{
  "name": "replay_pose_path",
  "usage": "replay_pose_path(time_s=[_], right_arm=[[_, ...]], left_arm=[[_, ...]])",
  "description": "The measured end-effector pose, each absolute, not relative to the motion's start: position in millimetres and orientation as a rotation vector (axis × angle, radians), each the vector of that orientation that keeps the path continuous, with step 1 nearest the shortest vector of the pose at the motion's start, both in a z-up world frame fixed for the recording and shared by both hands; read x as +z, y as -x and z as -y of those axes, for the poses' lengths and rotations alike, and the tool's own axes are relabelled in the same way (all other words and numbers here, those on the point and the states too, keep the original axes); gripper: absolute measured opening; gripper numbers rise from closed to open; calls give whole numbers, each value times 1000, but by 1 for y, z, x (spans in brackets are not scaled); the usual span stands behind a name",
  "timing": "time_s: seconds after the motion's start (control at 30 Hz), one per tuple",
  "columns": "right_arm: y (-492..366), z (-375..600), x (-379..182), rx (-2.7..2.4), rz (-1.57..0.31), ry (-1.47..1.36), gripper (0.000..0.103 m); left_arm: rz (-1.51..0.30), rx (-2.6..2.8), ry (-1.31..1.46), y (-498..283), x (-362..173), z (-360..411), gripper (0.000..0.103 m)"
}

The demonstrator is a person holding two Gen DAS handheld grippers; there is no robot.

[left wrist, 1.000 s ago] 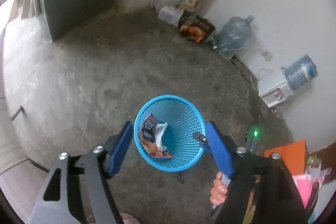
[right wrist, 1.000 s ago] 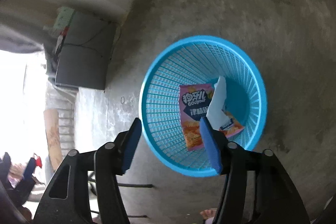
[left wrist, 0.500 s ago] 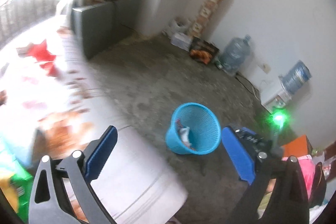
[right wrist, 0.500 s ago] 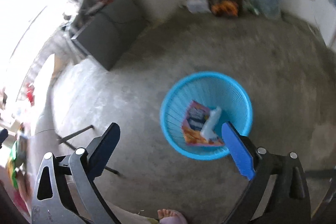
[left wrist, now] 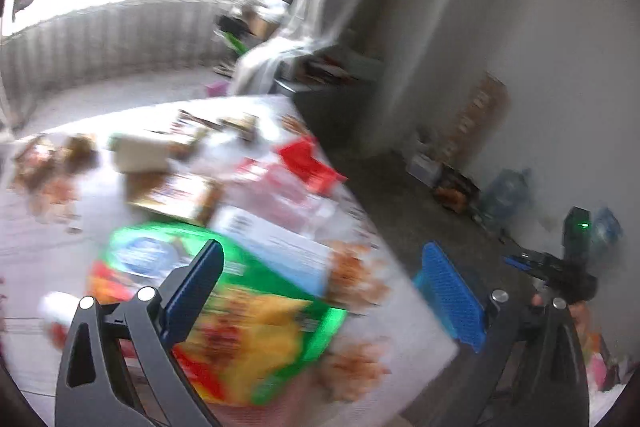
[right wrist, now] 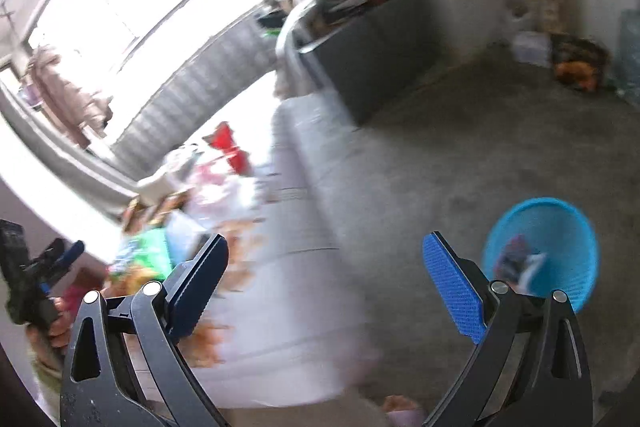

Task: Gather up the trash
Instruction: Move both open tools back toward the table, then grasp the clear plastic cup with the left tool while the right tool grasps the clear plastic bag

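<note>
While both grippers were up over the table [left wrist: 408, 311], neither had anything in it: the left gripper [left wrist: 320, 291] and right gripper [right wrist: 326, 285] had just spread wide, nothing between the pads, so I'd guess they were set for another grab. Wrappers lay scattered over the table, a green bag [left wrist: 224, 311] right under the left one. The blue basket [right wrist: 576, 259] sat on open floor just past the table edge, with trash in it already.

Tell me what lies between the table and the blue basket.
Bare concrete floor only, as the right wrist view shows: nothing sits between the table edge and the basket.
</note>
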State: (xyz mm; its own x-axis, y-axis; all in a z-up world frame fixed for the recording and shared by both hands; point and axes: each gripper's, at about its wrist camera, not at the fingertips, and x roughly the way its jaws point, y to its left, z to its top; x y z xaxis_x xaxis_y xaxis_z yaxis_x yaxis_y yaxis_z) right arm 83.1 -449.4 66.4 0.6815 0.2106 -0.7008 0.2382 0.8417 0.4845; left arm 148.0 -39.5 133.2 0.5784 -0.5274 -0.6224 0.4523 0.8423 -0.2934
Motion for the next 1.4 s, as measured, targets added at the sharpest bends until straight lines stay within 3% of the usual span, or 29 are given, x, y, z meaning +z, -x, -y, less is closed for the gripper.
replay_pose_path(time_s=[0.3,0.53,0.67,0.9,1.2,1.4], right_arm=[[-169,377,72,202,-986,-734,82],[-234,348,40,167,-1155,-869,65],[-251,339,30,129,-1198,-902,63],[-268,331,15,98,-1242,-925,56],[-273,337,2,63,-1239,-1006,38],[-270,342,-6,30,-1240,-1053,13]], left_arm=[[-832,-469,133,-217,155,-1,97],[-903,-451,96,-279,145,33,97],[-952,-413,60,-313,121,53,97],[-1039,-383,60,-356,80,75,77],[-1115,-318,35,-386,50,81,49],[-1130,-296,62,-388,43,75,24]])
